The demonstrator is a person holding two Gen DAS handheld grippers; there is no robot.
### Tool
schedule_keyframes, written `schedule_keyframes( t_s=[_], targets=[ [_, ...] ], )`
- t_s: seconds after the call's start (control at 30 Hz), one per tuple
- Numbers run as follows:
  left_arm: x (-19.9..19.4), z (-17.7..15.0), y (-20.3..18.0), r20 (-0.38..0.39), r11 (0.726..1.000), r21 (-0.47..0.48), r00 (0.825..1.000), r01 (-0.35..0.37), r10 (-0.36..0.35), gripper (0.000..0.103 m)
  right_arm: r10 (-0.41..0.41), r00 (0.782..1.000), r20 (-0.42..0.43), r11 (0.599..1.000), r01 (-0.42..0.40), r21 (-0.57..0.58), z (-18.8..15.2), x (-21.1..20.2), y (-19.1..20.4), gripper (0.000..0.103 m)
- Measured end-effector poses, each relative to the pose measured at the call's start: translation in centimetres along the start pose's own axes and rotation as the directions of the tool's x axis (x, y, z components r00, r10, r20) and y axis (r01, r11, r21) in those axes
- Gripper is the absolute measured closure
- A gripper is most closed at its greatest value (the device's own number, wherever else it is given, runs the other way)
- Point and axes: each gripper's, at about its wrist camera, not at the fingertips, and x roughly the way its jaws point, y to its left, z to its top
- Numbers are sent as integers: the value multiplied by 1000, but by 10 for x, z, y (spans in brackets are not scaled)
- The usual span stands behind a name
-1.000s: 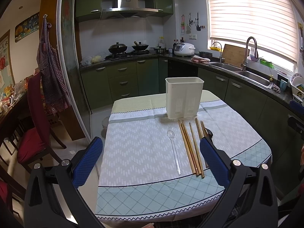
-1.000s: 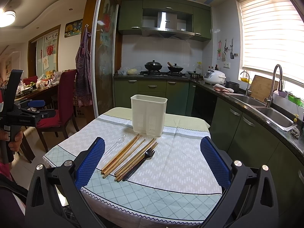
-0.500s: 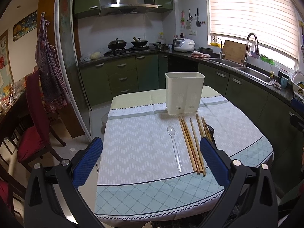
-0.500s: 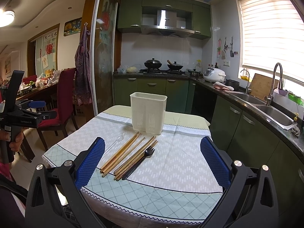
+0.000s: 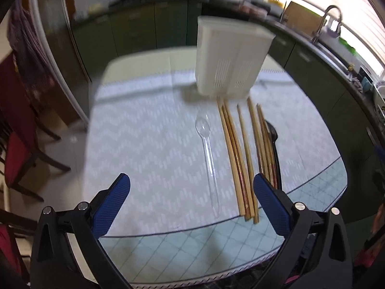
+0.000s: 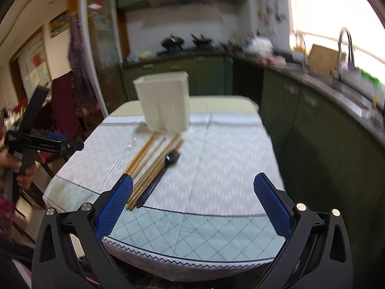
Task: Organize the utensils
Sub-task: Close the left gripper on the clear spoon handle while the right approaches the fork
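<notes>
A white slotted utensil holder (image 5: 228,57) stands upright on the table; it also shows in the right wrist view (image 6: 166,103). In front of it lie a clear plastic spoon (image 5: 208,154), several wooden chopsticks (image 5: 240,159) and a black spoon (image 5: 273,144). The chopsticks (image 6: 149,166) and black spoon (image 6: 166,166) also show in the right wrist view. My left gripper (image 5: 190,201) is open and empty above the near table edge, over the clear spoon's handle end. My right gripper (image 6: 192,204) is open and empty, just right of the chopstick ends.
The table (image 5: 149,144) has a patterned cloth with a teal border. Green kitchen cabinets and a counter with a sink (image 6: 346,91) run along the right. Red chairs (image 5: 16,130) stand to the left. The left gripper tool (image 6: 36,142) shows in the right wrist view.
Both grippers have moved forward and tilted down toward the table; the utensils and holder now look closer and blurred. Both grippers stay open.
</notes>
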Motion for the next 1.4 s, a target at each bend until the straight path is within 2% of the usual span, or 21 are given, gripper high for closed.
schedule_keyframes(
  t_s=[0.17,0.3,0.43,0.57,0.67,0.7,0.83,0.9,1.0,1.1,1.13,1.27,1.4],
  targets=[
    [45,21,-9,-131,999,-21,990,50,-52,8,57,993,-107,990,-43,134,5,38,-27,4],
    [70,35,-11,-175,999,-36,984,29,-35,25,38,990,-132,991,-21,129,13,53,-29,4],
    [90,45,-13,-220,999,-32,976,-3,-4,35,30,988,-152,992,-10,126,21,63,-30,4],
    [107,51,-14,-259,999,-27,966,-18,10,56,27,987,-157,994,-9,113,27,70,-29,4],
    [118,54,-17,-275,1000,-22,962,-16,10,68,19,987,-157,994,-2,109,29,71,-29,4],
    [123,54,-17,-279,1000,-20,960,-16,9,75,18,986,-164,994,1,113,30,73,-30,4],
    [133,58,-25,-287,1000,0,958,-20,20,87,2,978,-209,995,19,100,38,87,-28,4],
    [135,59,-28,-288,999,11,957,-30,32,93,14,968,-249,995,10,95,44,99,-24,4],
    [139,63,-33,-291,998,35,955,-44,53,94,67,945,-321,996,-44,79,54,120,-12,4],
    [141,65,-34,-294,998,45,954,-52,63,94,44,915,-401,999,-30,40,61,147,1,8],
    [142,66,-33,-293,997,47,954,-56,68,94,38,907,-419,999,-27,33,61,154,4,11],
    [140,65,-21,-295,996,56,952,-66,80,94,30,861,-508,999,-12,39,62,187,12,35],
    [139,64,-14,-292,995,68,952,-72,89,94,56,810,-584,998,-22,65,57,214,18,45]
  ],
)
